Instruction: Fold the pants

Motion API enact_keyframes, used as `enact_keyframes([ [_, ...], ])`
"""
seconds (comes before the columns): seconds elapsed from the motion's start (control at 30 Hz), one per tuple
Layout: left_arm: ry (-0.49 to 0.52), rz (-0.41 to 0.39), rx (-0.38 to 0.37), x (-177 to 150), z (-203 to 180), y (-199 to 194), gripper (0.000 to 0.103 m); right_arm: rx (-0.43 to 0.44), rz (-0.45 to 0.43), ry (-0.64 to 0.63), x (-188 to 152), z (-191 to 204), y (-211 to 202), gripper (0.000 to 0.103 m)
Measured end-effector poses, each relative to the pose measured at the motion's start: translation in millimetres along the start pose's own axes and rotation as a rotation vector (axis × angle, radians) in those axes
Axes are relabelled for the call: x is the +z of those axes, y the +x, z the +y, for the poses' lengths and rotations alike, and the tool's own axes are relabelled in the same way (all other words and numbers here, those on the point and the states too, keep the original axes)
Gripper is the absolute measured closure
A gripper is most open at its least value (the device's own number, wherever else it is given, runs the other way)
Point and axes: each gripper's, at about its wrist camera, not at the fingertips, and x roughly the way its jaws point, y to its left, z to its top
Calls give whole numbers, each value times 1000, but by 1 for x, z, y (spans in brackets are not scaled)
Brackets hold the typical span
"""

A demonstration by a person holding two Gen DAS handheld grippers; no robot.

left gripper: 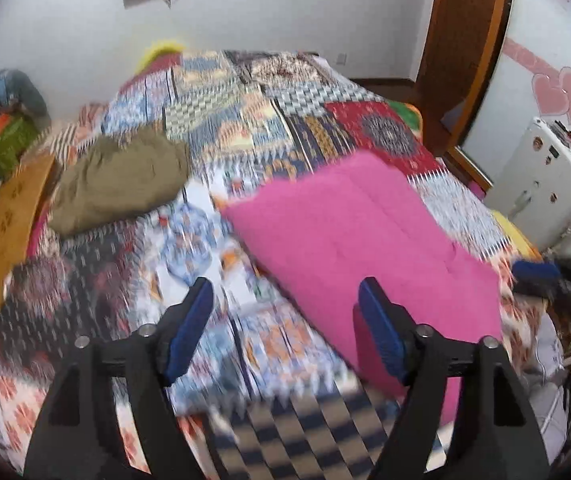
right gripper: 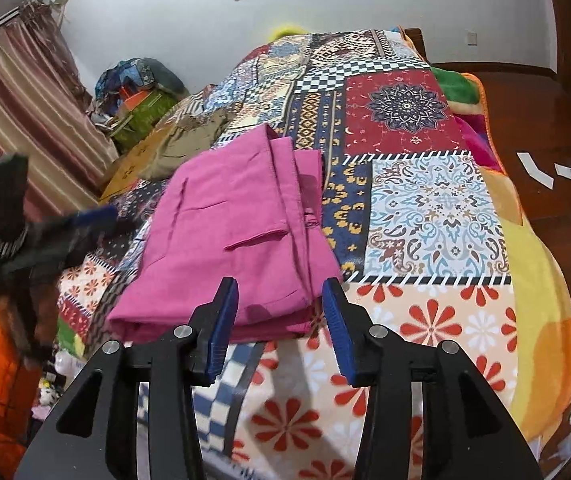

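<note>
— We are over a bed (right gripper: 437, 208) spread with a bright patchwork quilt, white wall behind. Where are the pants?

— The folded pink cotton pants (right gripper: 237, 236) lie flat on the quilt, just ahead of our right gripper (right gripper: 281, 300), whose jaws stand partly apart and empty, the near fold just past their tips.

— And our left gripper (left gripper: 285, 300)?

— Its jaws gape wide, holding nothing; the pants sit ahead and to their right. An olive garment (left gripper: 121, 180) lies well beyond.
</note>
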Motion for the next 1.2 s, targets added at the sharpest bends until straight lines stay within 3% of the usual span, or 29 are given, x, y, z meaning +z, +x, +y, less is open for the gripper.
enact_keyframes([
  [0.1, -6, -2, -90, 29, 16, 21, 18, 0, 6, 12, -4, 6, -1, 47],
  [0.17, 3, 44, -87, 46, 23, 44, 18, 7, 9, 10, -7, 11, 1, 41],
  [0.33, 54, 143, -79, 67, 30, 96, 18, 2, 101, -29, -16, 19, 29, 40],
  [0.43, -17, 194, -175, 63, 38, 116, 19, -6, 139, -43, -20, 18, 44, 40],
  [0.53, -46, 204, -245, 61, 42, 123, 35, -10, 132, -48, -12, 14, 48, 40],
  [0.63, -61, 222, -289, 57, 41, 123, 56, -14, 127, -27, -4, 1, 52, 40],
  [0.73, -40, 214, -256, 52, 36, 115, 63, -38, 116, -28, 6, -11, 57, 40],
  [1.0, -98, 197, -236, 20, 43, 70, 77, -153, 100, -48, 33, -46, 68, 40],
  [1.2, -145, 181, -243, -9, 37, 30, 82, -193, 56, -14, 42, -64, 43, 40],
])
